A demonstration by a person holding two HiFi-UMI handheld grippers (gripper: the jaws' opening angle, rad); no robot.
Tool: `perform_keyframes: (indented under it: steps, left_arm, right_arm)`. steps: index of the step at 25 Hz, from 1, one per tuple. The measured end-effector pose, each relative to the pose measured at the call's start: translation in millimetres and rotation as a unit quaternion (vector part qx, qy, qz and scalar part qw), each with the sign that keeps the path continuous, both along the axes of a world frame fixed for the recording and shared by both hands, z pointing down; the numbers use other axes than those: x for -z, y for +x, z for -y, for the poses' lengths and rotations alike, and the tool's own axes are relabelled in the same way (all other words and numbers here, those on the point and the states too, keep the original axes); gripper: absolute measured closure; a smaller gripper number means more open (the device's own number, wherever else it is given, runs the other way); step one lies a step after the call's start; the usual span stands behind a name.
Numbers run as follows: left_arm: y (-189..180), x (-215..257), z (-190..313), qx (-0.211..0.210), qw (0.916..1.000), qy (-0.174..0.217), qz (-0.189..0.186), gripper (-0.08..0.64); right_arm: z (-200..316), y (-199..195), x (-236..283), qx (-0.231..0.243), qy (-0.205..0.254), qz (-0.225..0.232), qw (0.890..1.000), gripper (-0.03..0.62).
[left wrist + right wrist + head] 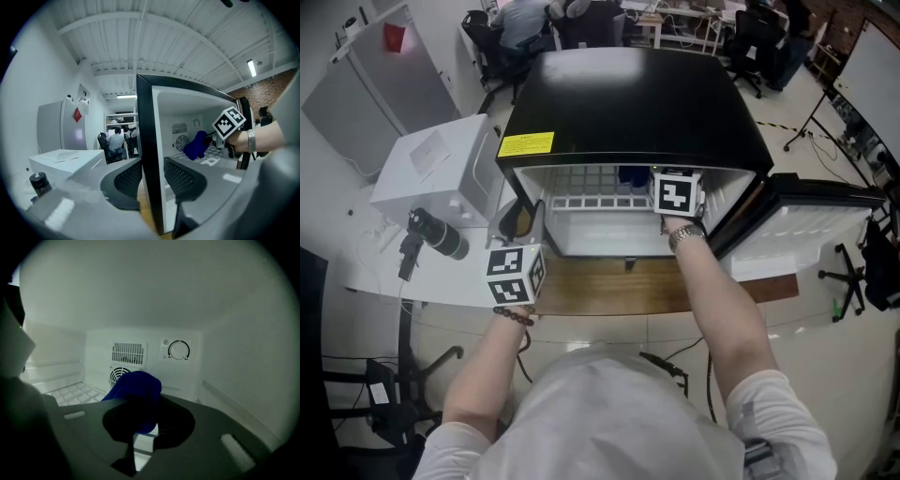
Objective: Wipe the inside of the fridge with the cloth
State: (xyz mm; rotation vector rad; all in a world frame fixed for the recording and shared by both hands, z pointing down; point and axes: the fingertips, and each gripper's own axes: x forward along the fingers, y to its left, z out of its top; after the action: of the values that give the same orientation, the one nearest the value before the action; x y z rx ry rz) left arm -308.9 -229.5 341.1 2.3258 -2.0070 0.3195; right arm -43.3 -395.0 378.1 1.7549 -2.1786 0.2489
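A black mini fridge (pixel 628 103) stands with its door swung open. Inside it, my right gripper (pixel 140 420) is shut on a bunched blue cloth (pixel 136 390), held above the white wire shelf (pixel 70 392) in front of the round fan grille (pixel 119 376). The head view shows the cloth (pixel 633 176) just under the fridge's top edge, by my right gripper (pixel 654 187). My left gripper (pixel 152 180) is clamped on the front edge of the fridge's left wall (pixel 150 154), with one jaw on each side. From there the cloth (pixel 197 145) and right gripper (pixel 213 138) show deep inside.
The fridge door (pixel 806 225) hangs open at the right. The fridge sits on a wooden board (pixel 609 286). A white box-shaped appliance (pixel 441 169) and a black cylinder (pixel 441 234) are at the left. A thermostat dial (pixel 178 350) is on the back wall. People sit at desks behind.
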Motion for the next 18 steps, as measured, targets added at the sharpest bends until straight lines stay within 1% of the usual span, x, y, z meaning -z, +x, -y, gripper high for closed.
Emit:
perform_keyframes:
  steps: [6,13,18]
  left_arm:
    - [0,0,0,0.000,1.0000,0.000,-0.002,0.419]
    - [0,0,0,0.002,1.0000,0.001,-0.006,0.419]
    - [0,0,0,0.002,1.0000,0.002,-0.007,0.419]
  right_arm:
    - [-1,22,1,-0.033,-0.002,-0.003,0.999,0.548]
    - [-4,37,3,-0.054,0.002,-0.001,0.999,0.548]
    - [-5,43,12,-0.062,0.016,-0.004,0.998,0.548]
